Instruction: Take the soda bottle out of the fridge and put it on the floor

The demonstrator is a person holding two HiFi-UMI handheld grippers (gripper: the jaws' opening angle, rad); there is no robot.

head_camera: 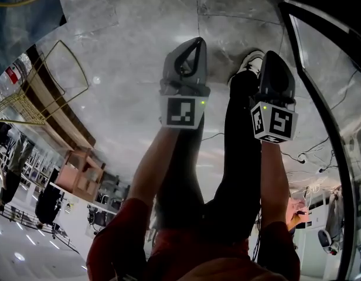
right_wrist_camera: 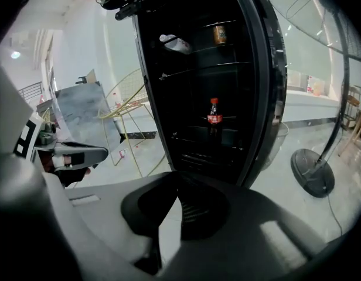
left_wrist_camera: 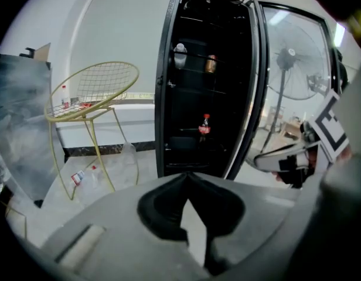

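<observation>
both our left gripper and right gripper are closed tight on nothing, held side by side at mid frame and aimed at the open fridge, because the soda bottle waits on its middle shelf.

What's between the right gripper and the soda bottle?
In the right gripper view, only bare floor separates the right gripper from the open fridge, where the soda bottle stands inside.

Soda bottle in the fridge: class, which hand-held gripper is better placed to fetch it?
Probably the right hand-held gripper: the soda bottle looms larger in its view, so it seems nearer. Its shut jaws must open first.
</observation>
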